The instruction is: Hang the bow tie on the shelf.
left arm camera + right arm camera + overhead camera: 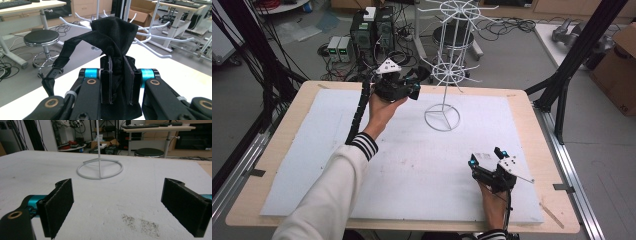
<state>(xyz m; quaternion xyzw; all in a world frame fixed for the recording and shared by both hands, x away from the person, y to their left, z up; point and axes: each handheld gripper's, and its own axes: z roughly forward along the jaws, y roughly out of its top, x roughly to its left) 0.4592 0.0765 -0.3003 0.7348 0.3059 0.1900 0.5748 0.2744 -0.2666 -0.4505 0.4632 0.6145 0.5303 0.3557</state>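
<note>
So on my left side, the left gripper (412, 84) is up at the far edge of the table (287, 107), held off the white mat (422, 160) by the left hand (381, 107), with the white sleeve (332, 190) and its striped cuff coming in from the bottom. Its jaws are clamped tight on a black cloth (113, 40). In the left gripper view you can see the fabric bunched up between the pads and poking out above them, plus a black strap (67, 55) with a buckle looping off to the left and hanging down. The cloth is in the air, just beside the lower ring of arms on the white wire rack (447, 70). I can't tell whether it's touching any of the arms; from that view a few of them sit right behind the fabric.

The rack itself stands on the mat near the far middle, round base flat on the foam, with a black stool (41, 38) on the floor behind it.

Over on my right, the right gripper (487, 159) sits low near the front right corner of the mat, held by the right hand (493, 202). Jaws wide apart, nothing between them, just bare mat with a dark speckled smudge (141, 223) in front. It's well apart from the rack.
</note>
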